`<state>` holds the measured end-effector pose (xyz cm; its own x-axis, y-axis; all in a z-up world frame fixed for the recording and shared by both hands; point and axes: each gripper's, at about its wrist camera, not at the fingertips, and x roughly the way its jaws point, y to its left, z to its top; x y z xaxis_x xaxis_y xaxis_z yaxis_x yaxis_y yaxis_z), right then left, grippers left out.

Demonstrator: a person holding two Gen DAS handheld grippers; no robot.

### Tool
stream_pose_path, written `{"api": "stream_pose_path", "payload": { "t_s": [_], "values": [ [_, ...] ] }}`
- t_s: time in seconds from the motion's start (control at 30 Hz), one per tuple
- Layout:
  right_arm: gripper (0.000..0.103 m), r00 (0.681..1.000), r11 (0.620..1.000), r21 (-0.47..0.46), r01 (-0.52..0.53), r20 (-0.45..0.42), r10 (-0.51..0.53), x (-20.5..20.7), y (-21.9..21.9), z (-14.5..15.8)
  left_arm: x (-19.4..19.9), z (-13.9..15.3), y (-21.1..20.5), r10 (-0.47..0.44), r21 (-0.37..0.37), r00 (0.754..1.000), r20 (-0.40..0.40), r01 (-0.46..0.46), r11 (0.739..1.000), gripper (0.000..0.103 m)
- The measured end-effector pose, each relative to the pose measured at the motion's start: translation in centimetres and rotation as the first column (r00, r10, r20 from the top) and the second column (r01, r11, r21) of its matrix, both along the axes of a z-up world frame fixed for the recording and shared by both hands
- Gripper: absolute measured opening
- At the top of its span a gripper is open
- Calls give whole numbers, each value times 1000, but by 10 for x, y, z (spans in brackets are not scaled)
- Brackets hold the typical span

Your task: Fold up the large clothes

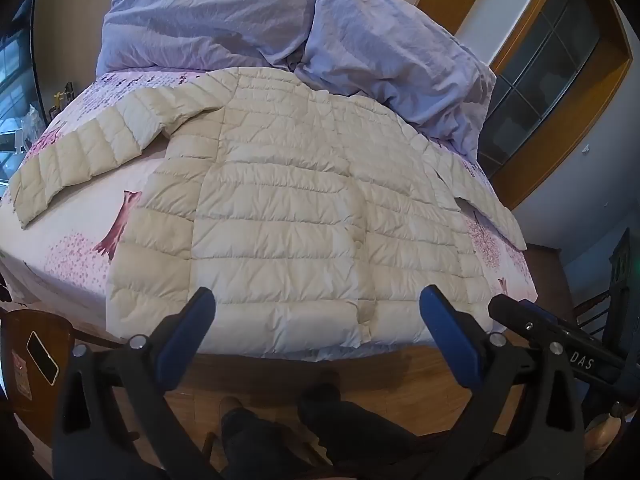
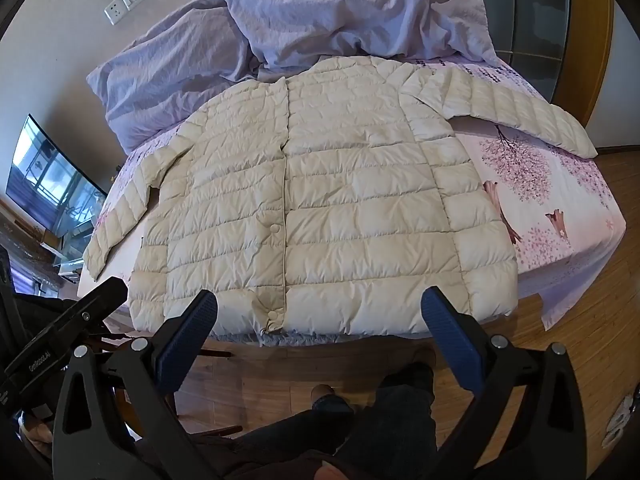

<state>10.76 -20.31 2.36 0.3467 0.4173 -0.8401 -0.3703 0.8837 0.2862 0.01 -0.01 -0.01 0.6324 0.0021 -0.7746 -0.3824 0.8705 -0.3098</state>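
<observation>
Your cream quilted puffer jacket [image 2: 320,208] lies flat on the floral-sheeted bed [image 2: 568,216], long axis vertical in frame, collar uppermost, hem nearest you; both left tongs [image 1: 318,334] and right tongs [image 2: 320,336] gape empty.

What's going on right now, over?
Both claws, left and right, wide open, holding nothing. Cream puffer jacket spread flat on the bed, sleeves out, unfolded. Lilac bedding heaped at its collar.

Pretty clearly a bedroom in someone's home. A bed [image 2: 580,216] with a pink blossom-print sheet fills the middle of the frame, lilac pillows [image 2: 360,8] bunched along the top. Wood plank floor [image 2: 600,320] at lower right, a wall socket [image 2: 114,11] at upper left, and a TV [image 2: 52,176] at far left.
</observation>
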Motion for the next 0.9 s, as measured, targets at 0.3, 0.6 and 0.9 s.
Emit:
{"api": "stream_pose_path", "payload": {
  "t_s": [0.3, 0.6, 0.9],
  "values": [
    [102, 1000, 1000, -2, -1, 0, 1, 0, 0, 0, 0, 0, 0, 0, -3, 1000, 2, 0, 1000, 101],
    [102, 1000, 1000, -3, 1, 2, -1, 1, 0, 1, 0, 0, 0, -1, -4, 1000, 2, 1, 1000, 101],
    [102, 1000, 1000, -3, -1, 2, 1, 1, -1, 2, 0, 0, 0, 0, -5, 1000, 2, 0, 1000, 101]
  ]
}}
